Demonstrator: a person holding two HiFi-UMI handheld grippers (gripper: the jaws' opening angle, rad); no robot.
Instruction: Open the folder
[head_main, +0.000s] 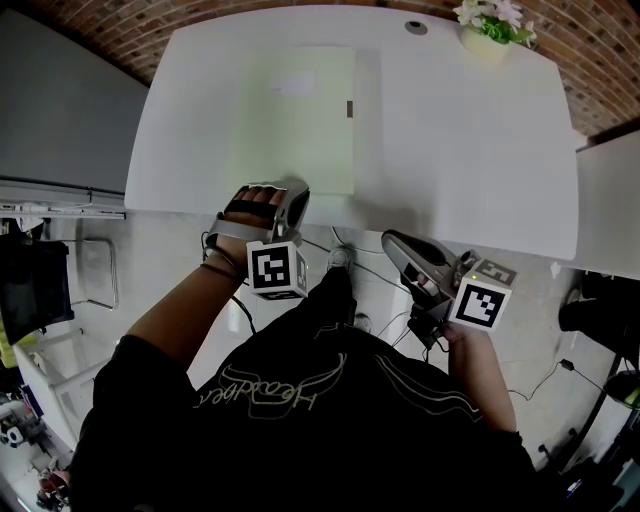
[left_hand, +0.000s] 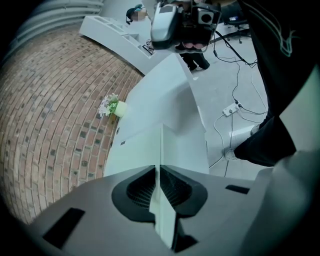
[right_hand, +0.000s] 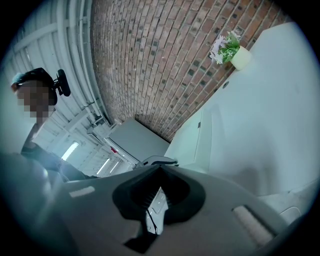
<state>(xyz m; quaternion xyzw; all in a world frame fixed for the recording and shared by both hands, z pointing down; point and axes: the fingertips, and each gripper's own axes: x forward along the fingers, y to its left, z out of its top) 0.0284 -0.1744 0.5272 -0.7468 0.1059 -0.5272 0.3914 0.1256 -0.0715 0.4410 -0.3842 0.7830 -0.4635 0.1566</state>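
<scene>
A pale green folder (head_main: 295, 120) lies flat on the white table (head_main: 470, 150), with a small clasp (head_main: 350, 108) on its right edge. My left gripper (head_main: 293, 200) is at the folder's near edge by the table's front. In the left gripper view its jaws (left_hand: 159, 175) are shut on a thin pale edge of the folder (left_hand: 161, 145), which runs straight out between the pads. My right gripper (head_main: 395, 243) hangs off the table, below its front edge and to the right, jaws together with nothing in them. Its own view (right_hand: 159, 197) shows the folder (right_hand: 192, 140) far ahead.
A small pot of flowers (head_main: 490, 30) stands at the table's far right corner, next to a round cable hole (head_main: 416, 27). A second white table (head_main: 610, 200) adjoins on the right. Cables (head_main: 370, 270) lie on the floor under the front edge. A brick wall runs behind.
</scene>
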